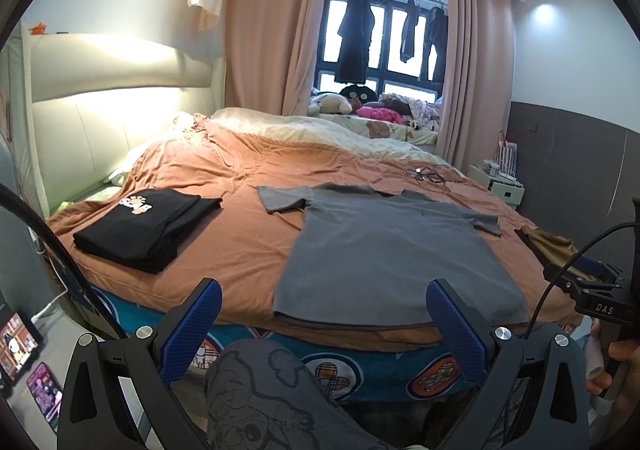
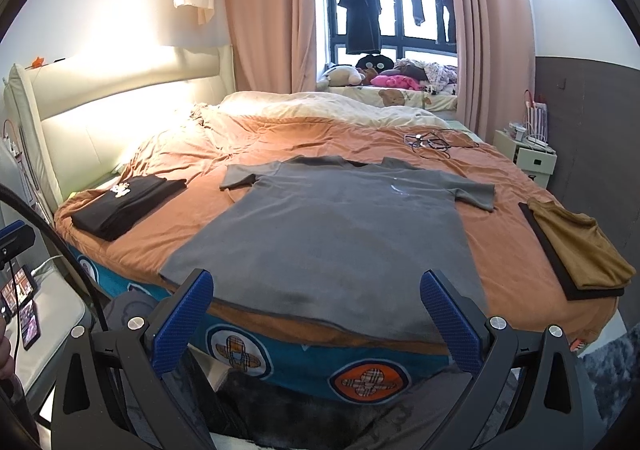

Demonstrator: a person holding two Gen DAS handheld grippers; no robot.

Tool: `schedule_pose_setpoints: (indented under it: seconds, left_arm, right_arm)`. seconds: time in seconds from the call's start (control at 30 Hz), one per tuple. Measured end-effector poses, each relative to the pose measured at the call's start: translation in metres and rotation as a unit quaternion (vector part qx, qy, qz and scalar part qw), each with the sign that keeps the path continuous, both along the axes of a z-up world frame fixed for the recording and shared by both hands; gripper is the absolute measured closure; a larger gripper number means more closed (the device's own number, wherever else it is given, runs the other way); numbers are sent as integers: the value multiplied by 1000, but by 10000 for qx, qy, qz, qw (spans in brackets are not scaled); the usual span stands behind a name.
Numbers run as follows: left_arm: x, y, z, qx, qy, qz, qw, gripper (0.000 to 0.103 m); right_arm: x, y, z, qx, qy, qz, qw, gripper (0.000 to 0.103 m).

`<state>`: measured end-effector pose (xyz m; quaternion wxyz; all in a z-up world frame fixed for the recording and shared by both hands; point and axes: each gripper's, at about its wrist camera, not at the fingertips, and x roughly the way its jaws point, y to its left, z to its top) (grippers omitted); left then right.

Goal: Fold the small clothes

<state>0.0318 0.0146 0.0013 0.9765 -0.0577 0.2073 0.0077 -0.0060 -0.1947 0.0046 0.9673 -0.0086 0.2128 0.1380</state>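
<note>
Presently, from the left wrist view, the left hand-held gripper [image 1: 322,324] is spread wide and holds nothing, hovering short of the bed's near edge. The grey T-shirt [image 1: 384,254] lies flat on the orange bedcover [image 1: 240,238], sleeves out, hem toward the person, evidently laid out ready for folding. A folded black garment [image 1: 148,228] sits well apart to the left, likely a finished piece set aside. The right hand [image 1: 616,362] grips its device at the frame's right margin.

From the right wrist view, the right hand-held gripper [image 2: 316,318] is likewise spread and empty, positioned before the shirt's hem. The grey T-shirt [image 2: 332,234] sits centrally, unfolded. A brown garment [image 2: 580,246] rests on a dark one at the right, probably awaiting attention. Folding of this shirt appears not yet begun.
</note>
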Motion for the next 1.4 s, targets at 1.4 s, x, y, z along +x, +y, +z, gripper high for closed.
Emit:
schedule_pose_setpoints:
  seconds: [1.4]
  left_arm:
    - [262, 77, -3, -397, 896, 259, 9949, 20]
  right_arm:
    - [268, 53, 20, -125, 885, 414, 9951, 0]
